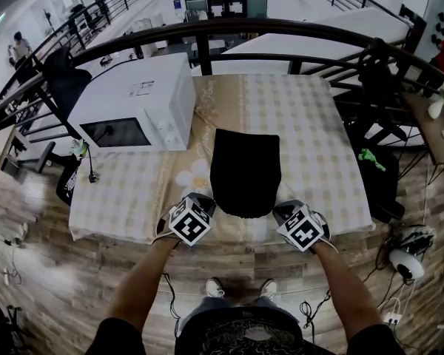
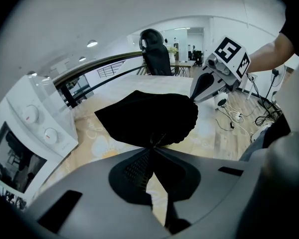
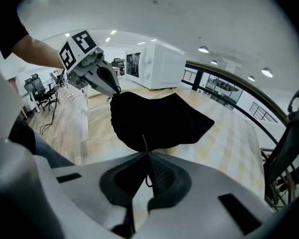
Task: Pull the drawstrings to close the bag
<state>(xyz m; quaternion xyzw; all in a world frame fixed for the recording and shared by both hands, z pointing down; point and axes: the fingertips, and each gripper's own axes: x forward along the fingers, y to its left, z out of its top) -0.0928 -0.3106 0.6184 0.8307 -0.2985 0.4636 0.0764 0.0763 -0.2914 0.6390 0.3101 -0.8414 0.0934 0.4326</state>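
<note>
The black bag [image 1: 245,172] lies flat at the middle of the frame in my head view, on the checked cloth of the worktop [image 1: 311,124], with its mouth turned toward the lower edge of the frame. In both gripper views that near edge is puckered into small folds.

At the bag's lower left corner sit my left tongs [image 1: 207,203], and at its lower right corner my right tongs [image 1: 279,210], one on each side of the mouth and close against it.

In the left gripper view the left tongs are pressed together, pinching the left drawstring [image 2: 157,139], a short dark cord that runs from the gathered edge straight into the closed tips. In the right gripper view the right tongs are likewise pressed together on the right drawstring [image 3: 144,144], a thin line that leaves the bag, passes between the tips and curls behind them. Both cords look short and fairly straight between bag and tips.

A white microwave [image 1: 137,102] stands on the worktop at the upper left of the head view, well apart from the bag. A dark railing [image 1: 207,32] curves across the top of that frame behind the worktop. My shoes [image 1: 214,287] show on the wooden floor [image 1: 52,272] at the bottom centre.
</note>
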